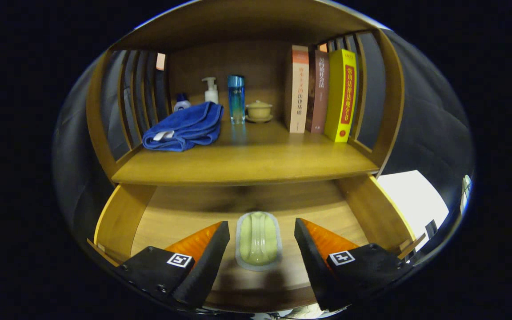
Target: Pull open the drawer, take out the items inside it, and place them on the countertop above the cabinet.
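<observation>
hand-held gripper (261,238) spread wide, low centre of frame, over open drawer (120,218). pale soap dish (258,240) on drawer floor between fingers, untouched. towel (185,126), bottles, books (318,93) on desk (242,162) above.

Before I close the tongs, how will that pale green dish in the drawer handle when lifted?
The pale green dish lies flat on the drawer floor, between the open tongs. It looks glazed, so probably rigid, slippery and breakable if dropped. Being shallow and oblong, it seems unlikely to roll, but may tilt if gripped off-centre.
</observation>
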Demonstrator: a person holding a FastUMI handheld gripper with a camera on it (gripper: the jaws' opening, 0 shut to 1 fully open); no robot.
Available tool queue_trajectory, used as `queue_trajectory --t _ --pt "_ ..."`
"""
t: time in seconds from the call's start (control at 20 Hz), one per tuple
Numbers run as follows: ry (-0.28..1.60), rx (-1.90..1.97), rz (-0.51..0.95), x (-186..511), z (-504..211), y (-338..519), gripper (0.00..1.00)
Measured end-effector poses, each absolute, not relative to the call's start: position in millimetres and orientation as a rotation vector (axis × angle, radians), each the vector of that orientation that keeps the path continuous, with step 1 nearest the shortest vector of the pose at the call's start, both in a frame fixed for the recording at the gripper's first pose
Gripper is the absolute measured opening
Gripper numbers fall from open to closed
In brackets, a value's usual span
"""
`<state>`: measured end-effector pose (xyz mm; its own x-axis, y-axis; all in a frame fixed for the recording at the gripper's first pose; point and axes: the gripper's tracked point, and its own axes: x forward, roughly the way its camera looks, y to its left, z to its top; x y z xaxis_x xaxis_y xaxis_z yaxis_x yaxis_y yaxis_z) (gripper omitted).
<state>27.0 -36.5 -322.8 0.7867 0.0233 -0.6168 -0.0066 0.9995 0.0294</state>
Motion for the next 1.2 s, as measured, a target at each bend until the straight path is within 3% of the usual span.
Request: queue_trajectory --t 0.05,0.2,0.6,0.75,0.85,1.2 --pt "0.692 0.033 0.013 28 -331 -37 0.96" --pt "0.756 0.047 0.010 32 -346 -36 0.79" --pt "0.914 0.024 0.039 31 -379 -28 0.54" --pt "0.953 -0.008 0.055 29 -386 -25 0.52" --pt "0.960 0.002 0.061 28 -388 -21 0.30" --pt "0.905 0.049 0.088 31 -347 -8 0.26"
